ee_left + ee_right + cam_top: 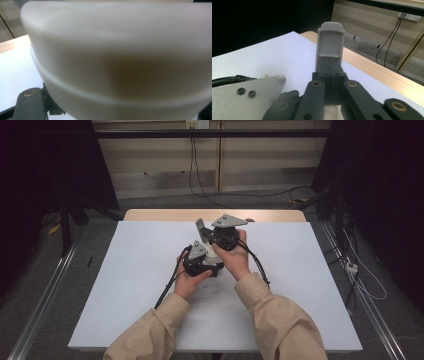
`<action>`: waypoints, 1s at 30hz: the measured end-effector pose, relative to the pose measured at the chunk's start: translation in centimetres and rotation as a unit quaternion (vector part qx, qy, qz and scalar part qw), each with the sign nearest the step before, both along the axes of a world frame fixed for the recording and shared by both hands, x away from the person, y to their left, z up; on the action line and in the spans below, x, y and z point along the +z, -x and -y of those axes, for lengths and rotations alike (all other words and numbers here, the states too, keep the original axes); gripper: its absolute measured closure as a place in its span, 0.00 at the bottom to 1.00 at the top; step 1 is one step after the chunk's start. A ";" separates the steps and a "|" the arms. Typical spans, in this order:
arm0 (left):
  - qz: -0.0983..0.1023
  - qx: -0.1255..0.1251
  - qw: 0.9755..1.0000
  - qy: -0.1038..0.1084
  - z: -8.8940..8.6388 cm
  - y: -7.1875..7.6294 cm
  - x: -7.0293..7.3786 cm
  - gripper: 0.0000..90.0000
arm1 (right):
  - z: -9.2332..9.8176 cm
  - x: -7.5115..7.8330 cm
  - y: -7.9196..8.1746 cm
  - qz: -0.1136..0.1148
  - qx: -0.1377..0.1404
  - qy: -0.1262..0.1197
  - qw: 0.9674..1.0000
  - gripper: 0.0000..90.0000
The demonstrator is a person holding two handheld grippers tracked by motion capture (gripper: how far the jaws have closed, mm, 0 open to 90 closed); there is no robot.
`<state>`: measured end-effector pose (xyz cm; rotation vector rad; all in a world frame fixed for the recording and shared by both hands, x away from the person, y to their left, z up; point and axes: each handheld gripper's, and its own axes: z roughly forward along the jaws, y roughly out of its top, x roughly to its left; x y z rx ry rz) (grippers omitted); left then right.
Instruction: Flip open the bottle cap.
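A white round object (pixel 120 62), smooth with a raised band around it, sits blurred and very close in the left gripper view. It shows as a small white patch (pixel 213 253) between the two hands. My left gripper (pixel 211 257) is shut around it, its pads hidden behind it; one black jaw link shows at the lower left. My right gripper (pixel 330 42) is shut, grey pads pressed together with nothing between them, and it points up and away over the table (pixel 201 226). The two grippers are close together at the table's middle.
A white sheet (pixel 140 270) covers the table, with a wooden strip (pixel 165 214) bare along its far edge. Black cables (pixel 167 287) trail from the grippers toward the person. The left gripper's grey plate (pixel 244 95) lies just below the right gripper's jaws.
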<state>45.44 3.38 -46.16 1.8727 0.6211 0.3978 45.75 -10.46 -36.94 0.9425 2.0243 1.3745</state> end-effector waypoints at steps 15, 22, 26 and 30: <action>-0.002 0.000 1.000 0.000 0.0 0.0 0.0 0.21 | 0.0 -0.1 -0.4 0.001 -0.003 -0.003 1.000 1.00; 0.000 0.006 1.000 -0.002 0.0 0.0 0.0 0.21 | 0.0 -0.3 -0.5 0.000 -0.003 -0.002 1.000 1.00; 0.000 0.006 1.000 -0.003 0.1 0.1 0.0 0.21 | -0.1 -0.4 -0.6 -0.001 -0.003 -0.001 1.000 1.00; 0.001 0.007 1.000 -0.003 0.0 0.1 0.0 0.21 | -0.1 -0.5 -0.6 -0.003 -0.003 -0.003 1.000 1.00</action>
